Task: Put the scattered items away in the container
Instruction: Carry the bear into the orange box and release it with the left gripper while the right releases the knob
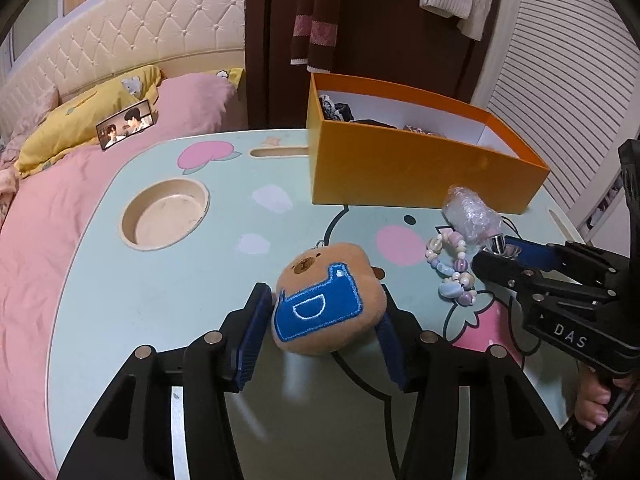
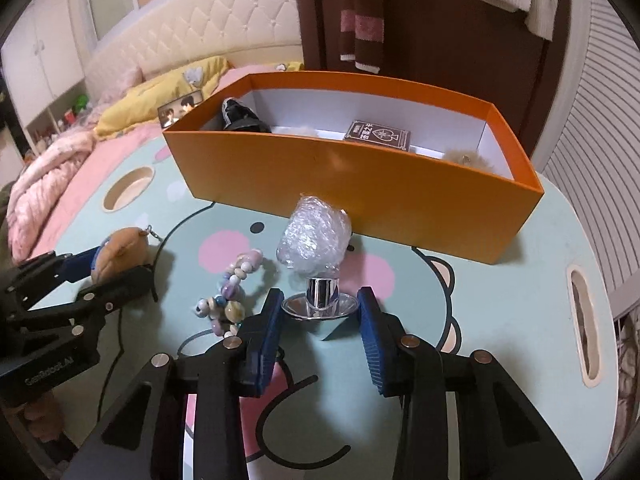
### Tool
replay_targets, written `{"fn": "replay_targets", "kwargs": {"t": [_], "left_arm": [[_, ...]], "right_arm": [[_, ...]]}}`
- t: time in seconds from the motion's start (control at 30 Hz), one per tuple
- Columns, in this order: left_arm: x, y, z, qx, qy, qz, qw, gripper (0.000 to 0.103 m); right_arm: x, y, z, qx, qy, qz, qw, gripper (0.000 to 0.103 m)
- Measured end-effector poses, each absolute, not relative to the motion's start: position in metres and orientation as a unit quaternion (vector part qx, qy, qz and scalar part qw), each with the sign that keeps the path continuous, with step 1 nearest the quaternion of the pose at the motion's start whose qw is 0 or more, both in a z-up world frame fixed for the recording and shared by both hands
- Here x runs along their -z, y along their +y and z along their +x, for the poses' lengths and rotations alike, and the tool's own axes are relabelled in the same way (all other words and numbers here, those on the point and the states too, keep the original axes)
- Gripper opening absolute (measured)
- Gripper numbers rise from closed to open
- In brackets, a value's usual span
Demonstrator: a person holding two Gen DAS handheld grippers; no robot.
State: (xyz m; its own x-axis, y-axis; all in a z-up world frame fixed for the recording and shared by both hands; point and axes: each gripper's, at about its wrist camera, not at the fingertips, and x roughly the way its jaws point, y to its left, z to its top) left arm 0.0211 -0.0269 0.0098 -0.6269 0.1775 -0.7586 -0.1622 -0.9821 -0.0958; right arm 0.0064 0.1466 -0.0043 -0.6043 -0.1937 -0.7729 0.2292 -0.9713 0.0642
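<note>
A brown bear plush [image 1: 320, 304] with a blue patch sits between the blue pads of my left gripper [image 1: 324, 310], which is shut on it just above the mint lap table [image 1: 160, 300]. The same plush [image 2: 120, 250] and left gripper [image 2: 116, 266] show at the left of the right wrist view. My right gripper [image 2: 320, 312] is shut on the round silver foot of a bubble-wrapped item [image 2: 314, 236], which lies on the table. A pastel bead bracelet [image 2: 234, 296] lies just left of it. The orange box [image 2: 360, 184] stands behind both.
The box holds a card deck [image 2: 378, 136], a black item [image 2: 240, 118] and a fur ball [image 2: 468, 160]. A round cup recess [image 1: 166, 214] is at the table's left, a slot [image 2: 586, 328] at its right. A pink bed [image 1: 40, 260] with a phone [image 1: 126, 124] lies beyond.
</note>
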Motion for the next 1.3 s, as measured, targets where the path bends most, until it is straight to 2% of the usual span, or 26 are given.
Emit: {"fn": "replay_targets", "kwargs": {"t": [0.2, 0.57, 1.3], "left_arm": [[-0.012, -0.027, 0.022, -0.899, -0.018, -0.424, 0.106, 0.043], [-0.036, -0.001, 0.016, -0.885, -0.057, -0.426, 0.178, 0.043], [-0.096, 0.027, -0.06, -0.909, -0.029, -0.37, 0.189, 0.043]], "right_arm": [[0.002, 0.155, 0.012, 0.896, 0.0, 0.427, 0.119, 0.036], [-0.023, 0.155, 0.023, 0.902, -0.006, 0.413, 0.127, 0.036], [-0.074, 0.168, -0.025, 0.927, -0.007, 0.359, 0.107, 0.036]]}}
